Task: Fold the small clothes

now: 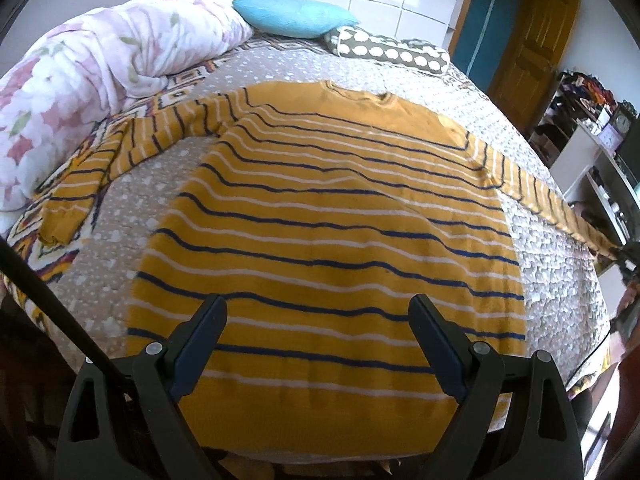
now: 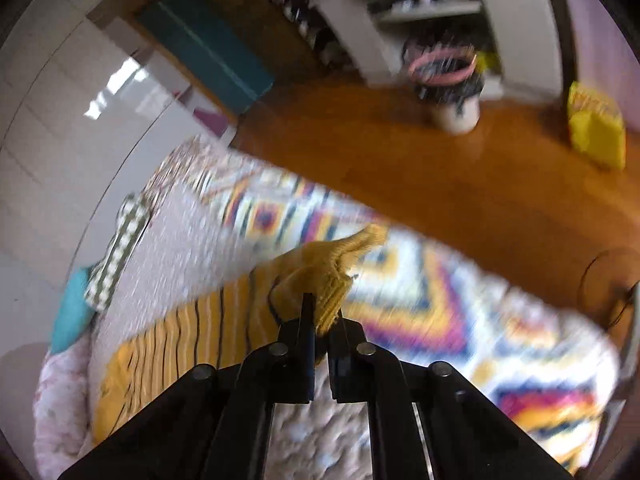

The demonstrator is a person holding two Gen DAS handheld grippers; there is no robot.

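On the bed [image 1: 552, 280], a mustard striped sweater [image 1: 328, 220] lies flat, neck toward the blue pillow [image 1: 294, 14]. Left gripper [image 1: 318, 320]: fingers spread wide, holding nothing, poised above the sweater's hem. Right gripper [image 2: 322, 312]: fingers pinched on the sweater's sleeve cuff [image 2: 324, 276], lifted beside the bed's edge; view blurred.
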